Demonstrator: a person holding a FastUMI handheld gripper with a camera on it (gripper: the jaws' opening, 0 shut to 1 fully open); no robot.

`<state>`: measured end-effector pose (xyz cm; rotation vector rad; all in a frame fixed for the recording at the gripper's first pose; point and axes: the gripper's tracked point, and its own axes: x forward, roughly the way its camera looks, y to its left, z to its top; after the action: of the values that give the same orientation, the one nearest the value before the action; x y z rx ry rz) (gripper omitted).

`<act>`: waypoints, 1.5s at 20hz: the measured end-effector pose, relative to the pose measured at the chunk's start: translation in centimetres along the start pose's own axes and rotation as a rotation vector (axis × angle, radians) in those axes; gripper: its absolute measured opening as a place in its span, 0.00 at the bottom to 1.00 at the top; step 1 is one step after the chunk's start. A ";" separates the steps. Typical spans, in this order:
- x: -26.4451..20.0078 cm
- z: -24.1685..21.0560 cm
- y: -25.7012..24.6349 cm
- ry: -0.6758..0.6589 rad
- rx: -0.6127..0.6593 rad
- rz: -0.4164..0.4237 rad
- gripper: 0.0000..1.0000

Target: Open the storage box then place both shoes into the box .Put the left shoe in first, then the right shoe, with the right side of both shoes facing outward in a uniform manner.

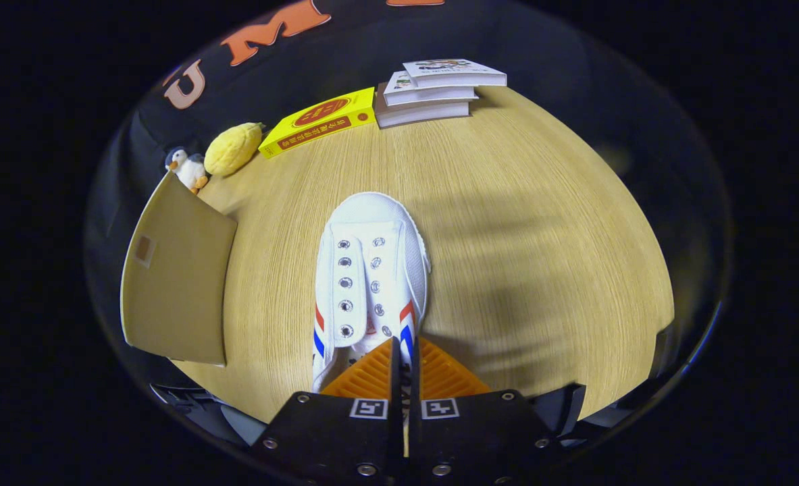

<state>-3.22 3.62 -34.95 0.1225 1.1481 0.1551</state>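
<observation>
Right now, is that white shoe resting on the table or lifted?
Cannot tell. The gripper is shut on the white shoe, which hangs toe-forward over the table.

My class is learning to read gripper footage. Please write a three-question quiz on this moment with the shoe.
1. True or false: the gripper has its fingers closed on the white shoe.
2. What lies just beside the yellow book, towards the open box lid? A) a yellow plush toy B) a mug C) a second shoe
3. Fill in: the stack of books rests at the far edge of the wooden ____.

Key: 1 true, both fingers pinch the shoe's side wall near its opening. 2 A, the yellow plush toy. 3 table.
</observation>
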 end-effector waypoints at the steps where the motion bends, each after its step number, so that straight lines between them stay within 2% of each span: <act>1: 0.1 0.1 0.0 -0.004 -0.017 -0.006 0.03; 6: 0.1 0.2 0.0 -0.008 0.010 -0.014 0.01; 8: 0.2 0.3 0.1 -0.011 0.056 0.008 0.00; 14: -0.3 0.5 2.0 -0.057 0.230 0.203 0.00; 19: -1.7 1.7 4.8 -0.124 0.291 0.327 0.00; 23: -2.0 2.2 6.1 -0.127 0.295 0.343 0.00; 25: -1.2 1.3 6.0 -0.111 0.223 0.295 0.00; 28: 0.1 0.0 5.5 -0.110 0.062 0.168 0.00; 30: -0.3 -0.1 5.5 -0.089 0.018 0.132 0.03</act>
<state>-3.75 8.95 -33.72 0.2192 1.0532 0.2545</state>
